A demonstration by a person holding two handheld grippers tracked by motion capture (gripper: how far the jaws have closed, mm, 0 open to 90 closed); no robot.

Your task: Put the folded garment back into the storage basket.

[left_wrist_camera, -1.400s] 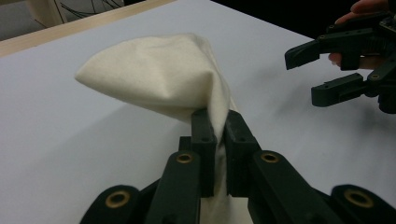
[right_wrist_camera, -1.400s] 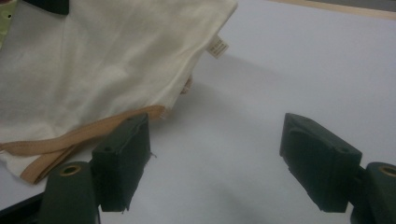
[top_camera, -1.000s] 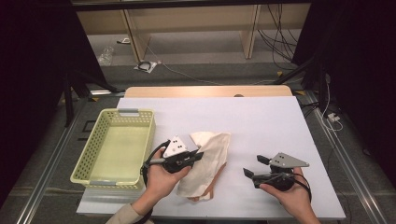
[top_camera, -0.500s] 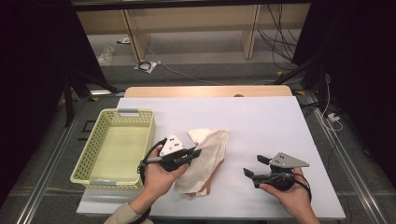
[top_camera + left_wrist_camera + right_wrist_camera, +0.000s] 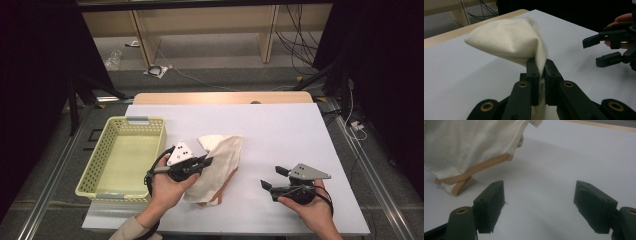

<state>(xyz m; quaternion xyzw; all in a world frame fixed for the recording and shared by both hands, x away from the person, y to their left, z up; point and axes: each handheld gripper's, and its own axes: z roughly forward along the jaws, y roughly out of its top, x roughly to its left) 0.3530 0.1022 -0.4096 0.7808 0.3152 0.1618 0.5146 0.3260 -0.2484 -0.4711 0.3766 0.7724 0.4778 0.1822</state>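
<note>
Left tongs (image 5: 540, 72) pinch the cream cloth bag (image 5: 220, 160), part lifted off the white surface (image 5: 300, 130) beside the yellow basket (image 5: 122, 155). Right tongs (image 5: 540, 207) stand spread; best grip the tan-trimmed edge (image 5: 484, 165) next.

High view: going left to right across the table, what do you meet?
Yellow basket → left tool, shut on the cream cloth → right tool, jaws open.

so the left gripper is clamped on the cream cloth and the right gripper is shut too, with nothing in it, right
Not quite. The left gripper is clamped on the cream cloth, but the right gripper is open, not shut, with nothing in it. The right gripper view shows its jaws wide apart over bare table.
</note>
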